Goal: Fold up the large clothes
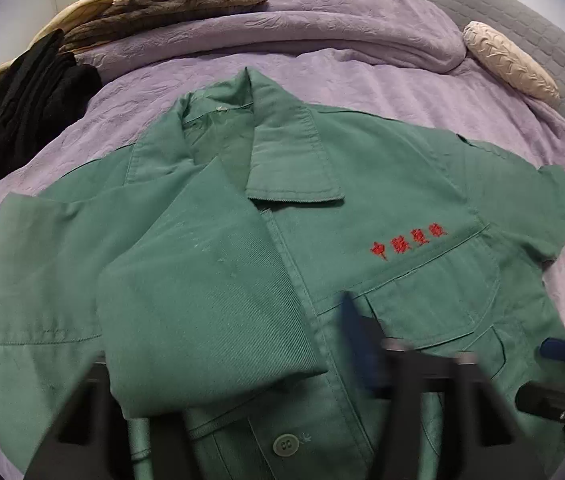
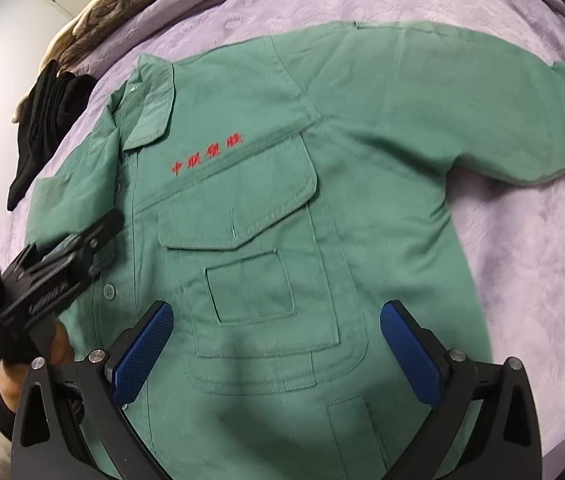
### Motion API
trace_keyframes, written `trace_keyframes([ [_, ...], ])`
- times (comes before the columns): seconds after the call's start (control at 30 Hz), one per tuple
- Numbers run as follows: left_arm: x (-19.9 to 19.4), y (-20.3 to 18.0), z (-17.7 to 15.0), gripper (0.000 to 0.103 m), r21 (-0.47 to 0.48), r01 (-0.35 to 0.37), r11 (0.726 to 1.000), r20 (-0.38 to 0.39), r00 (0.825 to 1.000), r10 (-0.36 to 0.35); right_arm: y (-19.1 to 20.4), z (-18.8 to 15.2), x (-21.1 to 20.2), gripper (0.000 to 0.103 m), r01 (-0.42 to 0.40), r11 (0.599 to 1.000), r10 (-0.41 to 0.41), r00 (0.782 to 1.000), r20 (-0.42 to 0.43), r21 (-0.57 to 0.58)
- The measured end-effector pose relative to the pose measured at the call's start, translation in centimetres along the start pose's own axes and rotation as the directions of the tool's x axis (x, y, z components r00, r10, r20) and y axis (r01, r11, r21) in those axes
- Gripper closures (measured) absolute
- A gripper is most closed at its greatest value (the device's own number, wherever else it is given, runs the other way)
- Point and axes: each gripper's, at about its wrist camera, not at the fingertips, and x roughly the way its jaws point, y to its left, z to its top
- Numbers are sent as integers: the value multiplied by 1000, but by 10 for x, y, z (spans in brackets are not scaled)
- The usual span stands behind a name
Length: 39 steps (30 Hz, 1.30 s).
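A green cotton work jacket point(image 1: 322, 240) with red embroidered characters point(image 1: 408, 244) above its flapped chest pocket is shown lying front side up on a bed covered by a lilac textured bedspread point(image 1: 322, 76). One sleeve point(image 1: 202, 300) is folded across the jacket's front, its cuff end reaching down toward the lower edge of the left wrist view. The other sleeve point(image 2: 502, 120) is seen in the right wrist view stretched out flat from the jacket's shoulder onto the bedspread.

The left gripper point(image 1: 242, 360) is held low over the jacket's buttoned placket; only one blurred blue finger point(image 1: 356, 340) is visible, the other side being covered by the folded sleeve's cuff. Whether cloth is pinched there cannot be told.

The right gripper point(image 2: 276, 356) is poised over the jacket's lower front, below the chest pocket point(image 2: 238, 208). Its blue-padded fingers point(image 2: 142, 356) are spread wide apart, released, with the pocket panel seen between them and nothing grasped.

Beyond the jacket's collar, a black folded garment point(image 1: 22, 120) and a brown quilted blanket point(image 1: 170, 4) are seen near the bed's edge, and a cream ruched cushion point(image 1: 510, 60) rests against a grey padded headboard point(image 1: 542, 32).
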Motion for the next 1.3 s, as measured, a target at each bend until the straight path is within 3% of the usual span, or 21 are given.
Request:
trace_keyframes([
  [0.03, -8, 0, -3, 0, -6, -19, 1000, 34, 999, 19, 3, 4, -1, 0, 2, 1000, -2, 1000, 8, -9],
  [0.2, -47, 18, -18, 0, -6, -34, 999, 48, 998, 34, 51, 18, -11, 0, 6, 986, 7, 997, 75, -167],
  [0.3, -76, 52, -39, 0, -62, -129, 990, 62, 989, 133, 108, 21, 0, 0, 16, 942, 18, 995, 99, -334],
  [0.4, -91, 97, -69, 0, -138, -293, 946, 28, 954, 299, 159, 18, 27, 0, 54, 878, -5, 995, 105, -476],
  [0.43, -91, 116, -81, 0, -162, -362, 918, -5, 931, 366, 173, 15, 37, 0, 69, 857, -14, 994, 110, -511],
  [0.5, -85, 144, -96, 0, -196, -439, 877, -78, 898, 432, 199, 10, 59, 0, 118, 807, -48, 990, 135, -578],
  [0.57, -77, 165, -107, 0, -231, -476, 849, -120, 879, 461, 219, 10, 86, 2, 288, 723, -179, 956, 232, -629],
  [0.6, -73, 172, -111, 0, -242, -496, 834, -130, 868, 479, 221, 10, 92, 21, 349, 692, -231, 936, 265, -632],
  [0.63, -68, 177, -113, 0, -251, -510, 822, -136, 860, 492, 219, 16, 96, 68, 363, 688, -247, 931, 268, -629],
  [0.67, -64, 181, -114, 0, -263, -515, 816, -136, 857, 497, 214, 23, 92, 79, 317, 725, -219, 948, 233, -611],
  [0.7, -62, 184, -115, 0, -275, -519, 809, -133, 854, 503, 205, 33, 84, 79, 296, 768, -207, 954, 216, -569],
  [0.77, -60, 188, -115, 0, -297, -526, 797, -125, 849, 514, 175, 52, 52, 81, 161, 874, -80, 978, 192, -459],
  [0.83, -61, 190, -117, 0, -304, -524, 796, -116, 849, 515, 145, 64, 33, 82, 46, 931, 20, 984, 177, -361],
  [0.93, -58, 191, -119, 0, -304, -518, 800, -107, 853, 511, 94, 80, 34, 80, -88, 981, 109, 987, 114, -173],
  [0.97, -57, 193, -119, 0, -306, -515, 801, -108, 854, 508, 73, 84, 40, 78, -142, 986, 149, 985, 85, -84],
  [1.03, -57, 195, -119, 0, -309, -511, 802, -113, 857, 502, 38, 87, 55, 63, -224, 971, 221, 974, 51, 84],
  [1.13, -63, 194, -119, 0, -284, -504, 816, -125, 863, 489, 2, 83, 57, 48, -280, 928, 265, 960, 95, 245],
  [1.2, -75, 194, -122, 0, -256, -466, 847, -125, 885, 448, -7, 76, 46, 35, -277, 919, 253, 960, 118, 281],
  [1.3, -101, 198, -125, 0, -251, -372, 894, -123, 928, 352, -4, 59, 32, 33, -306, 911, 280, 951, 128, 276],
])
